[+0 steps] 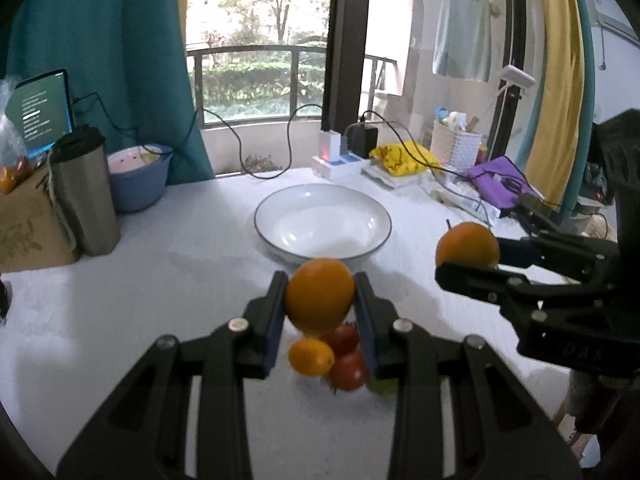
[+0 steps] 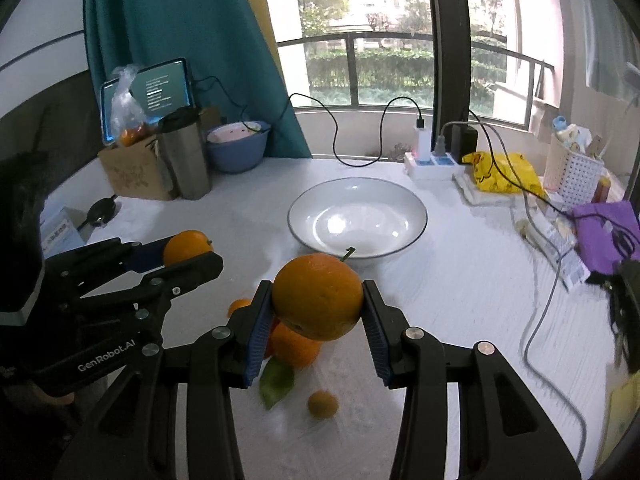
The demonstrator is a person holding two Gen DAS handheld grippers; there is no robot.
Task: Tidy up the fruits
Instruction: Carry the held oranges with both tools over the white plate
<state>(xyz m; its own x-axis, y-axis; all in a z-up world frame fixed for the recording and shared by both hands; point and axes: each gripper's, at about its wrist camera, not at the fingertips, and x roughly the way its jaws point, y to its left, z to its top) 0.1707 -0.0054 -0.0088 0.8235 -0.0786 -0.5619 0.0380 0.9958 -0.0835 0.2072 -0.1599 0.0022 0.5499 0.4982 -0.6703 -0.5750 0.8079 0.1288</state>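
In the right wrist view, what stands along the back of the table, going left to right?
Cardboard box → steel tumbler → blue basin → white power strip → yellow bag → white basket.

A home is showing here: teal curtains [image 2: 180,20] are hanging by a balcony railing [image 2: 380,52], and laundry [image 1: 462,38] is drying beyond the cluttered desk [image 2: 460,280].

Fruit before the bowl
The bowl [image 1: 322,222] sits mid-table [image 1: 160,292]; loose fruit [image 1: 328,354] lies before it, a flask [image 1: 84,190] far left, a basket [image 1: 456,146] far right.
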